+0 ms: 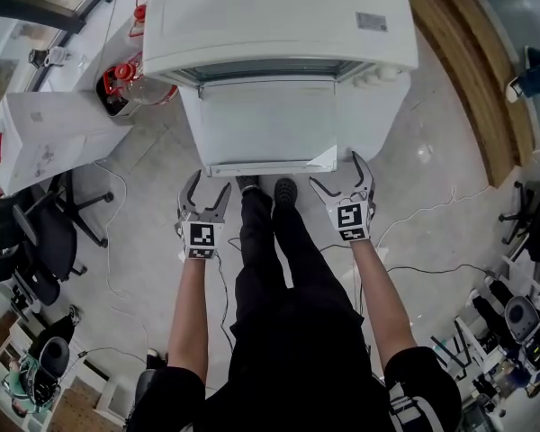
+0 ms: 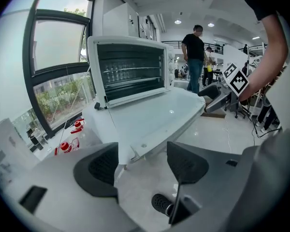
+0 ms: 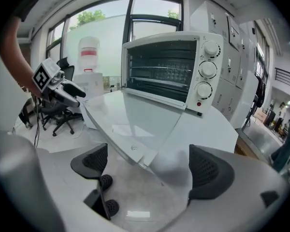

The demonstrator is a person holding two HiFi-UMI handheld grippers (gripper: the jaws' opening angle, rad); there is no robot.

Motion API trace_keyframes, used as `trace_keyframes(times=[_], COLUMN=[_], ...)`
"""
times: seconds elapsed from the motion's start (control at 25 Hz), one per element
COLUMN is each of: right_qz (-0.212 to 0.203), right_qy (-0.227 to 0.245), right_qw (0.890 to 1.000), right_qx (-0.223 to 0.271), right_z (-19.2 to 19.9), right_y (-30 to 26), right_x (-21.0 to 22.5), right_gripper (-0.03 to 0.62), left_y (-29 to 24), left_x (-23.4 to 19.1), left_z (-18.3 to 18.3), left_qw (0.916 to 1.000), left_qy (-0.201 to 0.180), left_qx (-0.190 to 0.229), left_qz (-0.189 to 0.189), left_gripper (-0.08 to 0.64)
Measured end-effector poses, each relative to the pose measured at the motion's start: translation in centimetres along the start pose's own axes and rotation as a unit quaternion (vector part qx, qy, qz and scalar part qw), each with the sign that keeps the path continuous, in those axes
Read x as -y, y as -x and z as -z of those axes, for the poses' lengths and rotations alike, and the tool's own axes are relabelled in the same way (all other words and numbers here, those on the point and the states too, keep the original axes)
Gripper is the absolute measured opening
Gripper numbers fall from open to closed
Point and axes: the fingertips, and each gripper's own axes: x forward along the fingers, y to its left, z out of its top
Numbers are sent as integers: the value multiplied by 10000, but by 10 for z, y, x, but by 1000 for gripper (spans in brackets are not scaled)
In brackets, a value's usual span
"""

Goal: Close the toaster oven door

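A white toaster oven stands on a white table, its door swung down flat toward me. Both grippers hover just in front of the door's front edge. My left gripper is open near the door's left corner, nothing between its pads. My right gripper is open beside the door's right corner, which lies between its fingers without contact that I can see. The oven cavity with its wire rack and three knobs shows in the right gripper view.
A white table carries the oven. Red-capped items sit at its left. Office chairs stand on the floor at left, cables trail at right. A person in black stands in the background. My own shoes are below the door.
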Motion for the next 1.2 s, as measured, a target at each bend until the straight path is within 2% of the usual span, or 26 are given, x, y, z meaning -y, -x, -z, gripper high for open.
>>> trace_keyframes(times=[0.2,0.48,0.88,1.0,1.2], right_qz=[165,311,226,191,119], right_qy=[-43,-197,-388,-394,-441], right_qw=[9998,9993,9990,9990,9989], right_qx=[-77,-89,-42,13,85], right_z=[9,11,5,0,-11], right_y=[-15,-21,-13,-10,2], right_x=[7,14,14,12,13], right_gripper=[541,540,541,543,545], left_y=[-23,-36,-26,-20,-9], left_x=[3,1,-1,-3,-2], left_z=[20,11,-1,-3,-9], left_qw=[9998,9999,10000,9998,9974], left_qy=[56,37,-4,177,710], left_qx=[-173,-113,-66,-16,84], left_qz=[102,19,-32,-64,-74], left_gripper=[296,296,296,296,296])
